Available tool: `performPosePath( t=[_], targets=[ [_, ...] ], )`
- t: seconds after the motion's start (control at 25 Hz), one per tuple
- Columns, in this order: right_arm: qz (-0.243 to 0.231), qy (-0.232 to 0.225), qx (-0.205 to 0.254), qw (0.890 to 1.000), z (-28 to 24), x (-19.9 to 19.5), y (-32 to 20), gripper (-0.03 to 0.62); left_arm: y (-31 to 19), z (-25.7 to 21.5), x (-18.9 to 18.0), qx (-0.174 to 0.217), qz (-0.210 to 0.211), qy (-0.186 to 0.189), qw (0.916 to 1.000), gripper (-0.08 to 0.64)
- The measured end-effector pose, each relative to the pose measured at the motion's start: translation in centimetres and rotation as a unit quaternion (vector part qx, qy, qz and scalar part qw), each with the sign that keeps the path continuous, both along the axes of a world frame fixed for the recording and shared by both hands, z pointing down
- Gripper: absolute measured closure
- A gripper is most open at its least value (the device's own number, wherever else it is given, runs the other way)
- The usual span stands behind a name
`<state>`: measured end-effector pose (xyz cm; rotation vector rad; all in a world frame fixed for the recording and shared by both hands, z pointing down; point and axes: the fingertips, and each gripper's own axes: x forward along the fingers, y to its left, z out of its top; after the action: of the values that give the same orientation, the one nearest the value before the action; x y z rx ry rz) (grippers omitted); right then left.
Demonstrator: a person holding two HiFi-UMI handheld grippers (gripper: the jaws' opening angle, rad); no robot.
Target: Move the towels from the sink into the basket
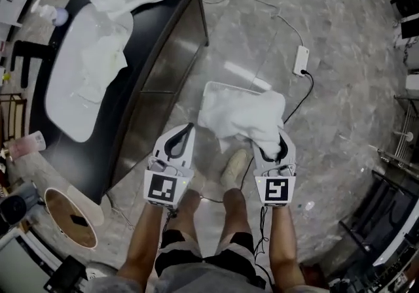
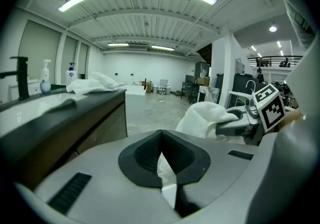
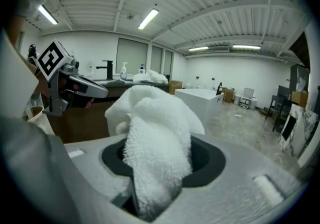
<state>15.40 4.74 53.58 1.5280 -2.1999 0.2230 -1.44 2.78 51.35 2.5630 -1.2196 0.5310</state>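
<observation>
Your right hand-held gripper (image 1: 273,148) is clamping a towel (image 1: 242,118) in a thick bunch, so the cloth is hanging over the basket (image 1: 213,89) on the floor, ready to drop in. Your left hand-held gripper (image 1: 188,131) is hovering beside it with jaws together on nothing, probably because one grip is enough, while more towels (image 1: 101,56) are lying in the sink (image 1: 65,112) on the counter (image 1: 154,30).

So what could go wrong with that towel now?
1. The towel clamped in the right gripper spreads across the near side of the basket. If it is let go here, part of it might land on the floor.
2. A cable lies on the floor just beside the basket, and the towel or a foot could catch on it.
</observation>
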Motion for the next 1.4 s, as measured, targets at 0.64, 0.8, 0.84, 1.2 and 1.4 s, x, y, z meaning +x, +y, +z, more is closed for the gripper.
performPosePath(
  t=[0.64,0.8,0.84,1.2,1.4],
  targets=[
    [-0.001,0.007,-0.106,0.994,31.9,1.1,2.4,0.377,0.9,29.0,-0.6,-0.101,-0.034,-0.014,0.9942,0.551],
    [-0.001,0.009,-0.129,0.992,38.2,1.1,2.3,0.377,1.2,34.1,-0.9,-0.121,-0.038,-0.017,0.9918,0.551],
    [-0.002,0.011,-0.134,0.991,39.5,1.1,2.3,0.376,1.4,35.1,-0.9,-0.125,-0.039,-0.017,0.9912,0.551],
    [0.000,0.005,-0.150,0.989,46.4,1.2,2.8,0.371,2.7,40.9,-0.7,-0.152,-0.039,-0.018,0.9874,0.551],
    [0.023,-0.043,-0.142,0.989,46.6,1.6,3.0,0.260,2.8,41.1,-0.2,-0.154,-0.034,-0.019,0.9873,0.551]
  ],
)
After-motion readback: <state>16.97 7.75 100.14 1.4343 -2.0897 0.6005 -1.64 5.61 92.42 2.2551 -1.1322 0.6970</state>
